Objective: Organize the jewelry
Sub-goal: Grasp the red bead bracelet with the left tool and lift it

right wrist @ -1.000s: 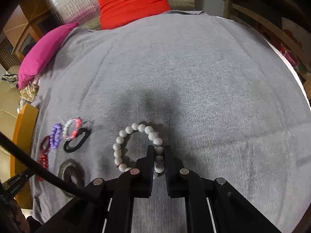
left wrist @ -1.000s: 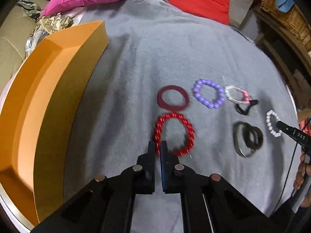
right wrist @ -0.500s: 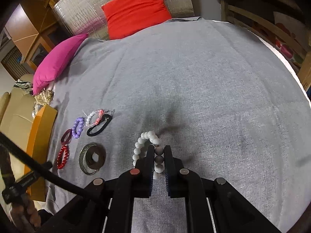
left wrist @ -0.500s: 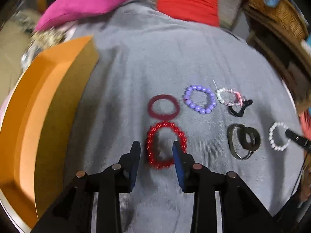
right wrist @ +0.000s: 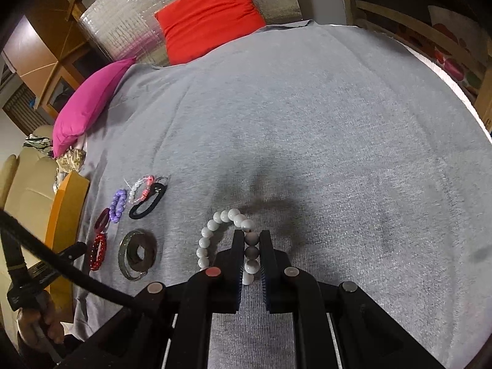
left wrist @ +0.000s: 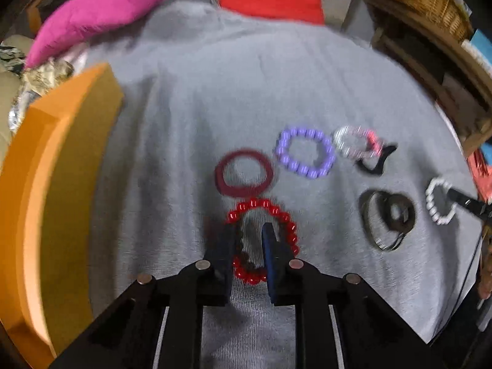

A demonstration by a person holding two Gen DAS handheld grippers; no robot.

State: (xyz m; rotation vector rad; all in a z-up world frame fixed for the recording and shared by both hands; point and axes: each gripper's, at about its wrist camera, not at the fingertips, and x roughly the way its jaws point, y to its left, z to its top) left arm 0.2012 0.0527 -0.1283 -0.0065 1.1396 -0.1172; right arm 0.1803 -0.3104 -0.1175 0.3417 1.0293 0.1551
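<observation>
Several bracelets lie on a grey cloth. My left gripper (left wrist: 249, 230) is open with its fingers astride the left side of the red bead bracelet (left wrist: 278, 215), near the cloth. A maroon ring (left wrist: 243, 172), a purple bead bracelet (left wrist: 306, 152), a clear-pink bracelet (left wrist: 353, 141) over a black hair tie (left wrist: 373, 161) and dark bangles (left wrist: 387, 218) lie beyond. My right gripper (right wrist: 252, 236) is shut on the white bead bracelet (right wrist: 215, 230), which also shows in the left wrist view (left wrist: 438, 204).
An orange tray (left wrist: 52, 184) stands at the left of the cloth, also in the right wrist view (right wrist: 66, 206). A pink cushion (right wrist: 89, 101) and a red cushion (right wrist: 212, 15) lie at the far end. A wicker basket (left wrist: 430, 0) sits at the far right.
My left gripper opened, moved forward and down, and now straddles the red bead bracelet. My right gripper stayed shut on the white bracelet and lifted slightly.
</observation>
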